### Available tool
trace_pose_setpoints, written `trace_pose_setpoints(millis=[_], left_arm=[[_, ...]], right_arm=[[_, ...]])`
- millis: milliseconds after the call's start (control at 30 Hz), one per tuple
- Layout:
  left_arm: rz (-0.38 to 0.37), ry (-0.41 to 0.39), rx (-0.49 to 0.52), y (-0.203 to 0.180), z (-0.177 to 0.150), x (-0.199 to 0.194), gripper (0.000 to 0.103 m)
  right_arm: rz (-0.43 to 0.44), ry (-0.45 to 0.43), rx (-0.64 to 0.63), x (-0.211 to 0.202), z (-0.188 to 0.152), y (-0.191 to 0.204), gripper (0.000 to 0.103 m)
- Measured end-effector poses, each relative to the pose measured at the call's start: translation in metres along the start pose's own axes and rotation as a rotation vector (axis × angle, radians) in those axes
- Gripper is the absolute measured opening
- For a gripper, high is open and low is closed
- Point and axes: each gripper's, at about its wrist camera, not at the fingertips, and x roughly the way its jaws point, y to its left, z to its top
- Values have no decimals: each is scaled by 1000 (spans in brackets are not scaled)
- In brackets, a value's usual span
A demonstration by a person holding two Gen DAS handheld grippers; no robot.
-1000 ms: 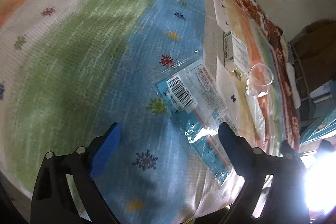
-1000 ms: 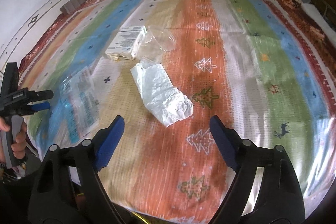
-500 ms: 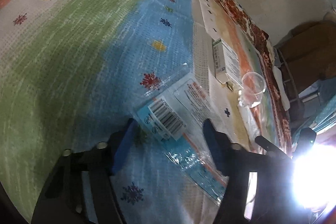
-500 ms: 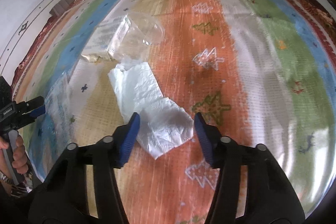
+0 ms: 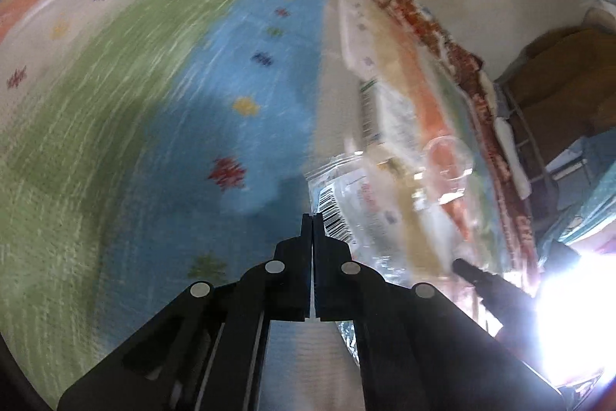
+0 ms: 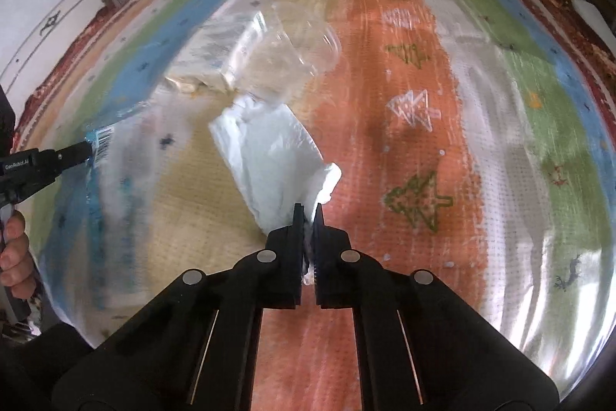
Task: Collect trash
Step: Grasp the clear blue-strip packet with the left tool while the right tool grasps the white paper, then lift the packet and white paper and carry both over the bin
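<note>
A clear plastic wrapper (image 5: pixel 346 207) with a barcode and blue print lies on the striped bedspread. My left gripper (image 5: pixel 312 217) is closing its jaws tight on the wrapper's barcode corner; the right wrist view shows that pinch from the side, left gripper (image 6: pixel 89 150) on wrapper (image 6: pixel 111 187). A crumpled white tissue (image 6: pixel 269 156) lies on the tan and orange stripes. My right gripper (image 6: pixel 307 211) is closing its jaws on the tissue's near edge, and white paper shows between the pads.
A clear plastic cup (image 6: pixel 304 41) lies on its side beside a small white carton (image 6: pixel 215 56), just beyond the tissue; cup (image 5: pixel 448 160) and carton (image 5: pixel 385 118) are blurred in the left wrist view. A person's hand (image 6: pixel 13 253) holds the left gripper. Wall and shelves border the bed.
Both grippers went from wide open to shut while moving forward and down. The left closed on the wrapper's corner, the right on the tissue's near edge.
</note>
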Motion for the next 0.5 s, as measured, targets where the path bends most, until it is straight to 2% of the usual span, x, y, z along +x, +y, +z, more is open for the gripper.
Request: trace_pose_setpoints(millis=[167,333,500], left_arm=[[-36,-20,33,-29,2,-24,0],[8,-9,101,-63,-4,-41,0],[32,-39,180,-95,-9,-74,0]], right_arm=[[2,-37,-39,-39,5,17,3],[-12,-78,-90,-83,-1,32,3],[-8,-116,-111,-117,-9,41,3]])
